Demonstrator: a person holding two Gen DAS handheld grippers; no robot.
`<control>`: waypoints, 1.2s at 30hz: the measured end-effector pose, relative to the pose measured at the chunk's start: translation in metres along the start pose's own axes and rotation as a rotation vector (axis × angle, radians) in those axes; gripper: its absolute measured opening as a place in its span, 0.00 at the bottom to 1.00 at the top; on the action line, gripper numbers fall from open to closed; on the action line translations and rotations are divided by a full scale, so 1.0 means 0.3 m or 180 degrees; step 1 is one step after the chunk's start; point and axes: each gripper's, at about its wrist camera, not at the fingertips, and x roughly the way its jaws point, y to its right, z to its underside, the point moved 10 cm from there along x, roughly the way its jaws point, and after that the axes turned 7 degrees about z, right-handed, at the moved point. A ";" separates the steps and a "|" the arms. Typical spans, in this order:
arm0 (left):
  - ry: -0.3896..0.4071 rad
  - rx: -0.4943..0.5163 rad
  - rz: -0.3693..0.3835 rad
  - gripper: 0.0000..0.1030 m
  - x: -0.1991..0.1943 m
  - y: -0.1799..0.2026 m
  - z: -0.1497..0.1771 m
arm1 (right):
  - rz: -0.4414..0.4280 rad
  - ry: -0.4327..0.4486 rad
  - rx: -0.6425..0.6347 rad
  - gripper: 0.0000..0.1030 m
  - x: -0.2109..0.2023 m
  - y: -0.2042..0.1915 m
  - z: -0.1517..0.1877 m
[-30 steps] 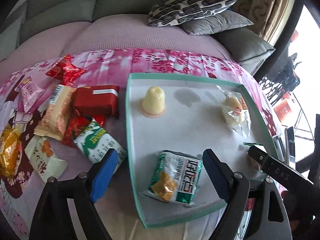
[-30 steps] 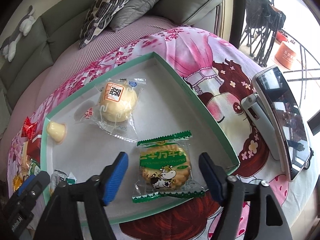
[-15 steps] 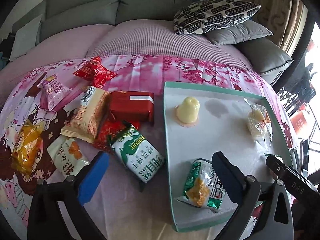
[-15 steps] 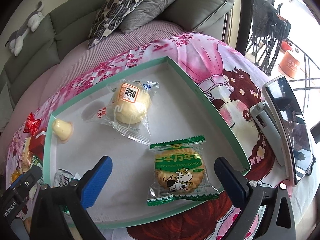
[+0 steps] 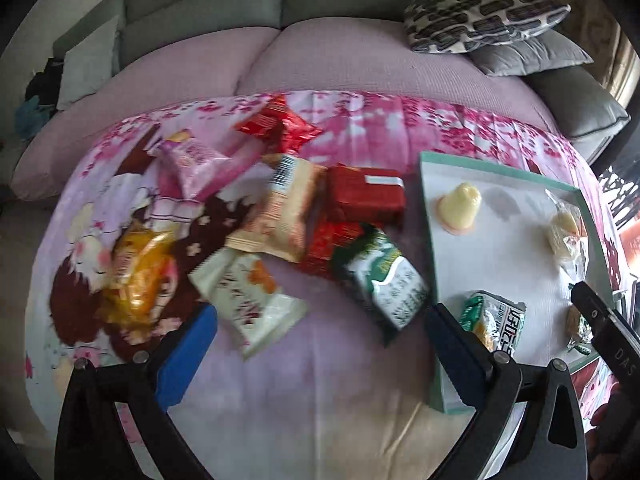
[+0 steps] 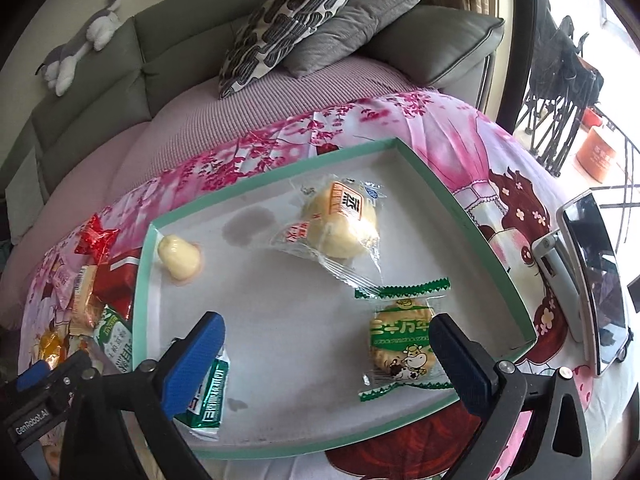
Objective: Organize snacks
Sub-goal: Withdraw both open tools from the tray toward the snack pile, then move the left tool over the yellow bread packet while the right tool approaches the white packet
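Gaping empty: left gripper [image 5: 320, 344] marked "GenRobot.AI", right gripper [image 6: 328, 360] over green cow-print biscuit pack [image 6: 402, 348].

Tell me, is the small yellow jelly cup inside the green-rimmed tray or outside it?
Inside: the small yellow jelly cup sits on the white floor of the green-rimmed tray, near a corner.

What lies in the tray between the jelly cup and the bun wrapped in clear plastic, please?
In the right wrist view, only bare tray floor with a dark stain lies between the jelly cup and the bun.
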 end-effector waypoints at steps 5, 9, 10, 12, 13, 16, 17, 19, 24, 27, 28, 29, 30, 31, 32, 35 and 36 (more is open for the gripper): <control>0.0010 -0.0181 -0.0071 1.00 -0.010 -0.081 -0.015 | 0.0008 0.0066 -0.0110 1.00 -0.031 -0.054 0.004; -0.0072 -0.0307 -0.0169 0.99 0.018 -0.168 -0.029 | -0.0112 0.0086 -0.0191 1.00 -0.045 -0.118 0.012; -0.0073 -0.0321 -0.0179 0.99 0.021 -0.189 -0.032 | -0.0124 0.0086 -0.0221 1.00 -0.046 -0.135 0.016; -0.0080 -0.0318 -0.0202 0.99 0.027 -0.226 -0.035 | -0.0159 0.0090 -0.0268 0.99 -0.049 -0.167 0.025; -0.0081 -0.0319 -0.0200 0.99 0.031 -0.246 -0.035 | -0.0199 0.0098 -0.0284 0.98 -0.052 -0.187 0.029; -0.0124 -0.0398 -0.0204 1.00 0.049 -0.321 -0.030 | -0.0298 0.0109 -0.0340 0.95 -0.057 -0.240 0.043; -0.0126 -0.0426 -0.0211 0.99 0.050 -0.342 -0.031 | -0.0329 0.0109 -0.0377 0.92 -0.058 -0.261 0.050; -0.0116 -0.0454 -0.0230 0.99 0.054 -0.388 -0.034 | -0.0361 0.0096 -0.0449 0.90 -0.058 -0.300 0.067; -0.0116 -0.0536 -0.0320 0.99 0.064 -0.512 -0.032 | -0.0433 0.0071 -0.0662 0.86 -0.061 -0.389 0.100; -0.0106 -0.0642 -0.0306 0.99 0.068 -0.573 -0.032 | -0.0508 0.0103 -0.0696 0.82 -0.076 -0.434 0.099; -0.0101 -0.0678 -0.0288 0.99 0.071 -0.591 -0.033 | -0.0527 0.0110 -0.0708 0.81 -0.080 -0.449 0.098; -0.0102 -0.0701 -0.0267 0.99 0.074 -0.602 -0.032 | -0.0550 0.0117 -0.0725 0.78 -0.085 -0.467 0.097; -0.0108 -0.0728 -0.0243 0.99 0.079 -0.615 -0.032 | -0.0576 0.0126 -0.0733 0.77 -0.090 -0.484 0.096; -0.0113 -0.0758 -0.0220 0.99 0.084 -0.627 -0.032 | -0.0611 0.0133 -0.0749 0.76 -0.096 -0.503 0.095; -0.0115 -0.0772 -0.0211 0.99 0.088 -0.634 -0.032 | -0.0641 0.0136 -0.0775 0.75 -0.102 -0.524 0.094; -0.0120 -0.0773 -0.0207 0.99 0.097 -0.649 -0.035 | -0.0720 0.0151 -0.0853 0.70 -0.120 -0.587 0.090; -0.0117 -0.0772 -0.0202 0.99 0.101 -0.653 -0.037 | -0.0756 0.0152 -0.0887 0.70 -0.126 -0.612 0.090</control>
